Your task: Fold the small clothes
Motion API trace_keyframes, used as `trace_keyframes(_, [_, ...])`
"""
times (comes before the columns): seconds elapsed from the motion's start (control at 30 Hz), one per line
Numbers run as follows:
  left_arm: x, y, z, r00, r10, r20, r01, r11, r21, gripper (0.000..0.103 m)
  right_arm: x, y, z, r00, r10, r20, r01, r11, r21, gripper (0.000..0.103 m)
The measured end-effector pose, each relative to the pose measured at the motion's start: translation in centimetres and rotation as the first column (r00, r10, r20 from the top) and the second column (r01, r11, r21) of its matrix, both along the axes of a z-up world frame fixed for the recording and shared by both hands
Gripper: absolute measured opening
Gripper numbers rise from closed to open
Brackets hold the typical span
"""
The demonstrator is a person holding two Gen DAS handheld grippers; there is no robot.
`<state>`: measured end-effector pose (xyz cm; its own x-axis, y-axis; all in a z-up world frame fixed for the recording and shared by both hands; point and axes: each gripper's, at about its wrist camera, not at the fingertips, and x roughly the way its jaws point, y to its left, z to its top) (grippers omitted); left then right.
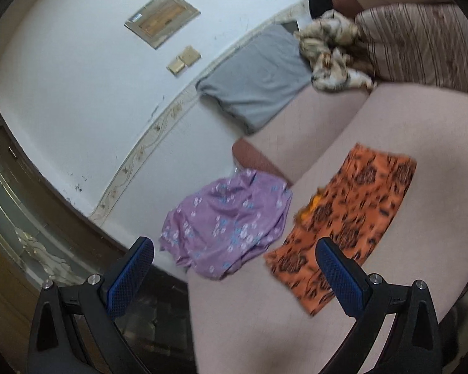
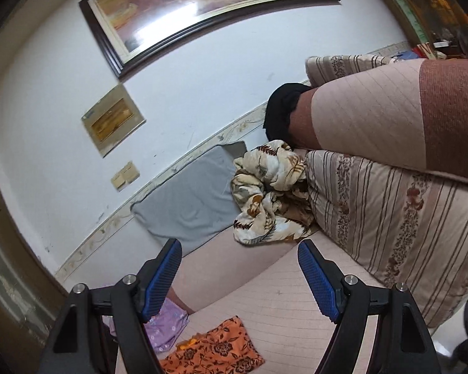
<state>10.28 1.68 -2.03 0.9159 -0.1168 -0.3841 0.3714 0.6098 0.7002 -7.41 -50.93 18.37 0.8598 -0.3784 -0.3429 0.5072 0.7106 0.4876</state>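
Note:
An orange garment with a dark flower print [image 1: 346, 221] lies flat on the pink bed. A crumpled purple flowered garment [image 1: 227, 221] lies to its left at the bed's edge. My left gripper [image 1: 234, 249] is open and empty, held above both. My right gripper [image 2: 240, 252] is open and empty, raised higher over the bed; the orange garment [image 2: 215, 349] and the purple garment [image 2: 168, 321] show low between its fingers.
A grey pillow [image 1: 259, 78] leans on the white wall. A crumpled cream leaf-print blanket [image 2: 268, 193] lies beside striped folded quilts [image 2: 399, 212]. A dark cabinet [image 1: 21, 218] stands left of the bed. A framed picture [image 2: 202, 9] hangs above.

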Motion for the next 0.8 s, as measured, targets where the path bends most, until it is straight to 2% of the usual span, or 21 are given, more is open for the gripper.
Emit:
trace_keyframes(0.1, [0.1, 1.1, 1.0, 1.0, 0.022, 0.017, -0.022, 0.999, -0.046, 0.103, 2.3, -0.1, 1.7, 0.995, -0.024, -0.1, 0.02, 0.999, -0.045, 0.08])
trace_keyframes(0.17, [0.5, 2.1, 2.2, 0.997, 0.062, 0.034, -0.057, 0.99, -0.131, 0.103, 4.1, 0.1, 1.6, 0.985, -0.007, -0.17, -0.004, 0.998, -0.06, 0.08])
trace_keyframes(0.23, [0.8, 3.0, 3.0, 0.995, 0.095, 0.038, -0.086, 0.977, -0.193, 0.103, 4.9, 1.1, 0.5, 0.981, 0.026, -0.195, -0.039, 0.997, -0.061, 0.08])
trace_keyframes(0.3, [1.1, 3.7, 3.7, 0.99, 0.124, 0.062, -0.107, 0.97, -0.219, 0.103, 5.6, 2.5, -1.5, 0.976, 0.076, -0.206, -0.091, 0.993, -0.069, 0.08])
trace_keyframes(0.43, [2.8, 5.9, 8.6, 0.965, 0.221, 0.143, -0.178, 0.948, -0.265, 0.103, 7.5, 5.6, -6.7, 0.955, 0.153, -0.253, -0.181, 0.979, -0.092, 0.08])
trace_keyframes(0.47, [3.2, 6.3, 9.8, 0.959, 0.238, 0.154, -0.188, 0.94, -0.283, 0.103, 8.0, 6.4, -8.1, 0.95, 0.171, -0.262, -0.202, 0.975, -0.097, 0.08])
trace_keyframes(0.5, [3.7, 7.2, 12.2, 0.951, 0.262, 0.163, -0.199, 0.924, -0.326, 0.103, 8.4, 6.9, -9.0, 0.948, 0.178, -0.265, -0.211, 0.972, -0.102, 0.08])
trace_keyframes(0.57, [3.8, 8.1, 15.5, 0.937, 0.285, 0.201, -0.197, 0.908, -0.369, 0.103, 9.5, 7.5, -10.1, 0.948, 0.175, -0.266, -0.21, 0.971, -0.111, 0.08])
trace_keyframes(0.63, [3.6, 8.8, 18.1, 0.938, 0.271, 0.216, -0.165, 0.898, -0.408, 0.103, 11.3, 7.8, -10.4, 0.949, 0.188, -0.253, -0.212, 0.975, -0.071, 0.08])
trace_keyframes(0.7, [3.4, 9.0, 19.0, 0.944, 0.254, 0.212, -0.146, 0.894, -0.423, 0.103, 12.9, 8.7, -10.5, 0.943, 0.232, -0.238, -0.25, 0.967, -0.05, 0.08])
trace_keyframes(0.8, [3.2, 8.2, 18.0, 0.948, 0.229, 0.224, -0.132, 0.916, -0.378, 0.103, 14.7, 10.6, -10.3, 0.945, 0.227, -0.233, -0.254, 0.963, -0.089, 0.08])
